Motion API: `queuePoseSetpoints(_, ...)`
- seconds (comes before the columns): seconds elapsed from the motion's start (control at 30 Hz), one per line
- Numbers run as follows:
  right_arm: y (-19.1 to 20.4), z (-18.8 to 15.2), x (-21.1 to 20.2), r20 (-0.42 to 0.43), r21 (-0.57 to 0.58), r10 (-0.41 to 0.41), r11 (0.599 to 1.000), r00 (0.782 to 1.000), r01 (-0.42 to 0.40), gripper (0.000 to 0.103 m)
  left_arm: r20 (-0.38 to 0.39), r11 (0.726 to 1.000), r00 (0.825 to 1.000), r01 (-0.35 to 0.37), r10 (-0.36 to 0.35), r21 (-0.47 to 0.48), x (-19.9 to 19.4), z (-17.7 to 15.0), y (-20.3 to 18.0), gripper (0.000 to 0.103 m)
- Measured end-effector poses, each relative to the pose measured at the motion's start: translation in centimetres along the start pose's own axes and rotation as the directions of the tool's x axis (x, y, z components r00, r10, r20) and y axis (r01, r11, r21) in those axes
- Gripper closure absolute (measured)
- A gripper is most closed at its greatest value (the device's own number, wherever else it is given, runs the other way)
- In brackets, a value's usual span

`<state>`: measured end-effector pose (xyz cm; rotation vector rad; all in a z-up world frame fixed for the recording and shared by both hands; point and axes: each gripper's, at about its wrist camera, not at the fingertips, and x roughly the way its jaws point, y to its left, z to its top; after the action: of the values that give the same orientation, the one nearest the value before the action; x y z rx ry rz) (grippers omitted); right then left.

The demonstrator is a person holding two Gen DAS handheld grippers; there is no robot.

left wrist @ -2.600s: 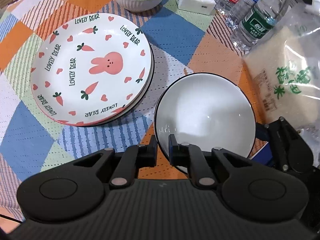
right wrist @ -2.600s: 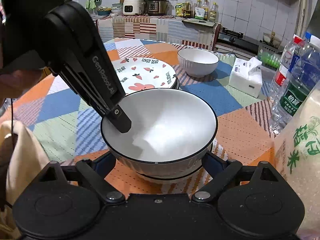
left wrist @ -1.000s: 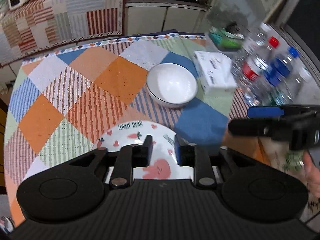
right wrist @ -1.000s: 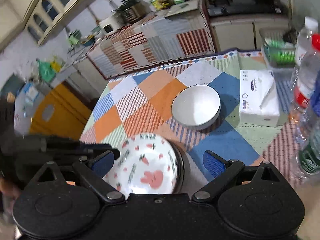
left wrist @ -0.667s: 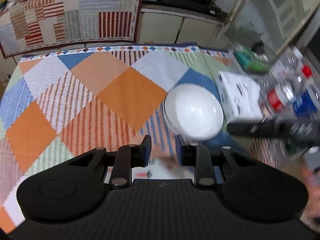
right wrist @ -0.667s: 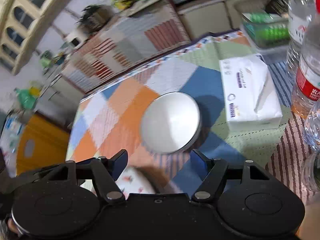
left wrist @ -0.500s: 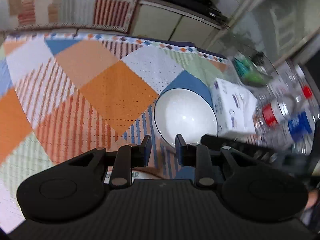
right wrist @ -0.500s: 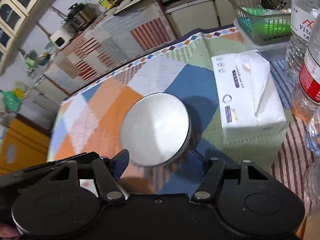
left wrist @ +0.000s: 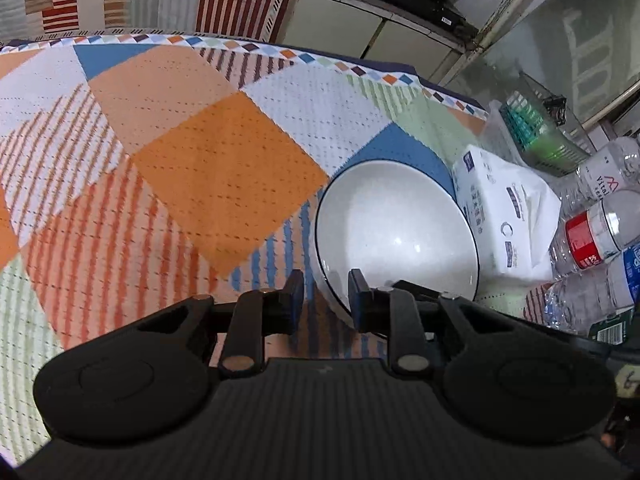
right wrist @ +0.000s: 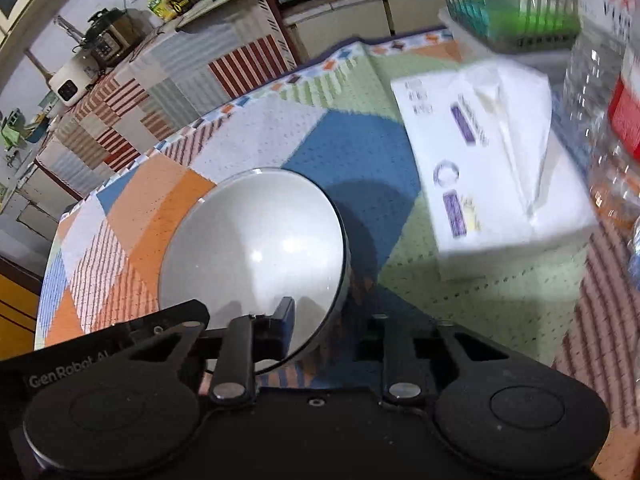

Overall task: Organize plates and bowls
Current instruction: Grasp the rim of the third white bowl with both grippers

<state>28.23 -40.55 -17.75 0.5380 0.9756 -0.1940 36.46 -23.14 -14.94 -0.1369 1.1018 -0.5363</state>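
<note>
A white bowl [left wrist: 396,228] with a thin dark rim stands on the patchwork tablecloth [left wrist: 208,160]; it also shows in the right wrist view [right wrist: 256,256]. My left gripper [left wrist: 322,294] is open with its jaws either side of the bowl's near-left rim, right finger over the inside. My right gripper [right wrist: 330,320] is open and straddles the bowl's near-right rim, left finger inside, right finger outside in shadow. Neither grips the bowl. The rabbit plates are out of view.
A white tissue pack [left wrist: 508,212] lies right of the bowl, also in the right wrist view [right wrist: 488,160]. Water bottles [left wrist: 596,232] and a green basket [left wrist: 536,128] stand beyond it. The table's far edge [left wrist: 280,48] faces kitchen cabinets.
Both grippers moved away from the near bowl and the plates, forward across the table to the far bowl. The right gripper's jaws have narrowed around its rim.
</note>
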Motion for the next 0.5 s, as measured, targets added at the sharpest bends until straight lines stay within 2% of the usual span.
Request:
queuePoseSetpoints(0.13, -0.3, -0.3, 0.4, 0.005, 0.018, 0.006, 1.000, 1.000, -0.006, 0.080, -0.006, 1.000, 1.000, -0.022, 0.022, 0.022, -0.2, -0.4, -0.6, 0.086)
queuePoseSetpoints(0.23, -0.4, -0.5, 0.1, -0.033, 0.034, 0.012, 0.999, 0.999, -0.011, 0.080, -0.003, 0.995, 0.999, -0.041, 0.041, 0.089, -1.2, -0.9, -1.4, 0.086)
queuePoseSetpoints(0.43, -1.0, -1.4, -2.2, -0.081, 0.082, 0.107, 0.992, 0.991, -0.101, 0.080, 0.014, 0.983, 0.998, -0.060, 0.058, 0.171, -4.8, -1.5, -2.8, 0.086)
queuePoseSetpoints(0.5, -1.1, -1.6, -3.0, -0.083, 0.092, 0.145, 0.986, 0.986, -0.138, 0.080, 0.020, 0.984, 0.998, -0.058, 0.055, 0.171, -6.1, -1.8, -3.0, 0.086)
